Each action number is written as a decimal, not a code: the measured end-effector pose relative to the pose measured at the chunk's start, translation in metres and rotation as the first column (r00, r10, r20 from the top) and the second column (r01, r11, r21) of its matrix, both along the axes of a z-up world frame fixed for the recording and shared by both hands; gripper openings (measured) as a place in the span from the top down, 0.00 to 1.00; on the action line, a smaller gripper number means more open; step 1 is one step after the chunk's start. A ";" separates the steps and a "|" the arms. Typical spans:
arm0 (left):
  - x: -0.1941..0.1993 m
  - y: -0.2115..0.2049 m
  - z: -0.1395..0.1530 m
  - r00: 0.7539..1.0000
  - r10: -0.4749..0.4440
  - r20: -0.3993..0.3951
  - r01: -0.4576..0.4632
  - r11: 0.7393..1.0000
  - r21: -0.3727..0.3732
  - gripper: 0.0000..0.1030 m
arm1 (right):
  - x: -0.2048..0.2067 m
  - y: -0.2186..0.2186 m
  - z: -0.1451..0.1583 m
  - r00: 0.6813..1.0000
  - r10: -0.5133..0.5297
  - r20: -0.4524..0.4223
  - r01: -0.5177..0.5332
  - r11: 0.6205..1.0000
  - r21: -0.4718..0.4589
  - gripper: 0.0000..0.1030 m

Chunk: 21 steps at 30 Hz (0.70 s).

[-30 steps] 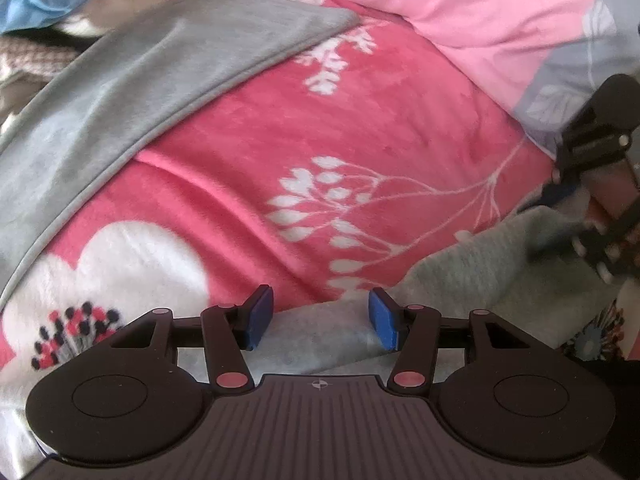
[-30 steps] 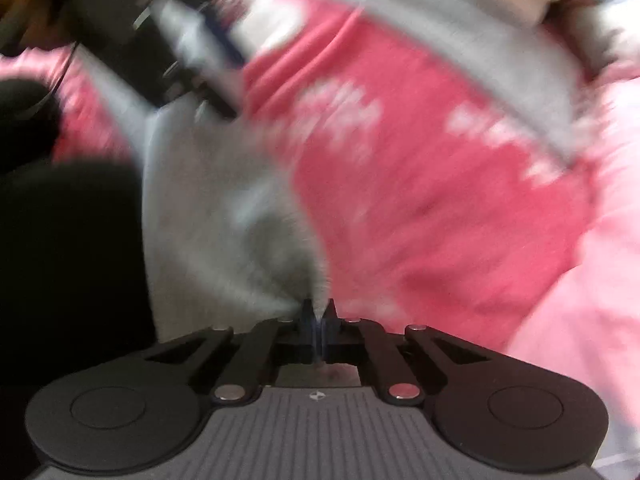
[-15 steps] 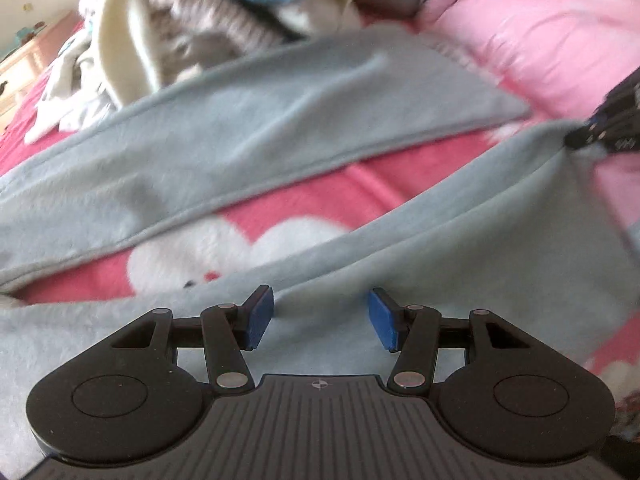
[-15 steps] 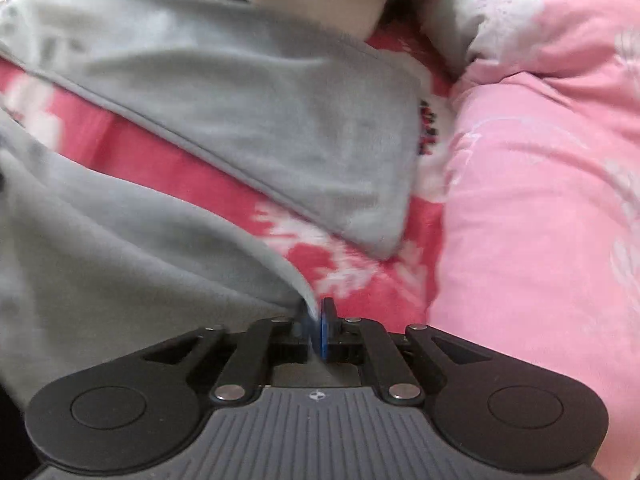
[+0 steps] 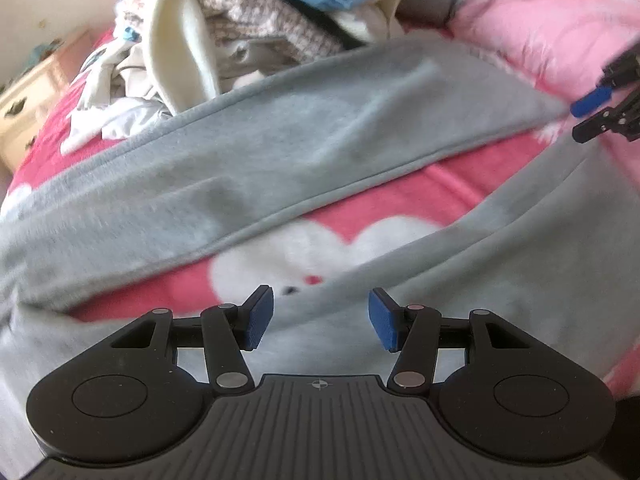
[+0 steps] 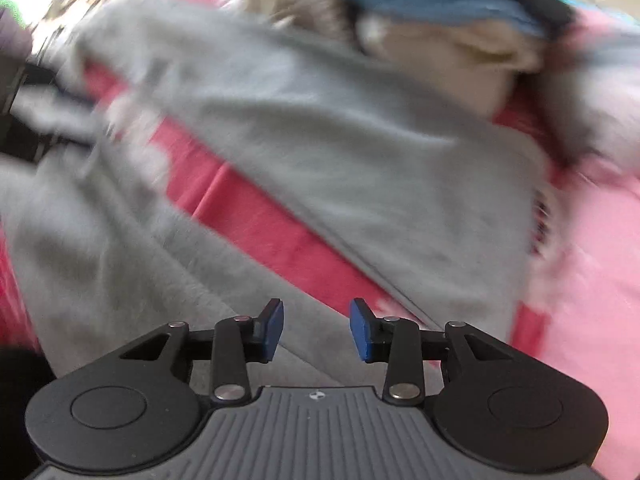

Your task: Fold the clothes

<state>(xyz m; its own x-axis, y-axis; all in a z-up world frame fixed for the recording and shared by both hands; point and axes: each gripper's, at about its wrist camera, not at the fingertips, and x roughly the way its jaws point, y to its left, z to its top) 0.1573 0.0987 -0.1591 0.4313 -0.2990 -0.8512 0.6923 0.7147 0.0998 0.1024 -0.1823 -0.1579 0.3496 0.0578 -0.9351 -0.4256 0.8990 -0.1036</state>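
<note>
Grey fleece trousers (image 5: 304, 148) lie spread on the red flowered blanket (image 5: 360, 208), one leg across the middle, the other leg (image 5: 520, 264) under and to the right of my left gripper (image 5: 321, 318). The left gripper is open and empty just above the grey cloth. My right gripper (image 6: 316, 330) is open and empty over the near leg (image 6: 100, 240); the far leg (image 6: 340, 148) runs across that blurred view. The right gripper's fingertips (image 5: 592, 102) show at the right edge of the left wrist view.
A heap of unfolded clothes (image 5: 248, 32), cream, patterned and blue, lies at the far side of the bed. A pink quilt (image 5: 540, 16) lies at the right, also in the right wrist view (image 6: 592, 280). A wooden dresser (image 5: 24, 100) stands at the far left.
My right gripper has opened and let go of the grey trouser leg it was carrying. Both grippers have swung toward the clothes heap; the leg now lies flat on the blanket.
</note>
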 end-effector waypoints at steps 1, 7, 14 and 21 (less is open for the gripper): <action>0.007 0.001 -0.004 0.999 -0.042 0.004 0.042 0.999 0.021 0.49 | 0.004 0.006 -0.008 0.999 0.034 -0.018 -0.034 0.999 -0.008 0.62; 0.020 -0.001 -0.022 0.964 -0.264 -0.021 0.265 0.963 0.047 0.50 | 0.015 0.022 -0.031 0.986 0.118 -0.121 -0.124 0.992 -0.040 0.61; -0.001 -0.003 -0.027 0.914 -0.402 0.061 0.401 0.916 0.030 0.99 | -0.011 0.051 -0.011 0.989 0.142 -0.042 -0.147 0.974 -0.174 0.96; 0.010 0.007 -0.004 0.982 -0.142 0.127 0.156 0.982 -0.108 1.00 | -0.024 0.043 0.008 0.987 -0.044 0.155 0.071 0.982 -0.176 0.96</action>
<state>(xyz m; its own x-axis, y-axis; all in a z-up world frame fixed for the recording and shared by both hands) 0.1677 0.1059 -0.1634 0.4696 -0.4622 -0.7522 0.7804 0.6157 0.1088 0.0781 -0.1395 -0.1500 0.4843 -0.1313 -0.8650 -0.3409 0.8822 -0.3248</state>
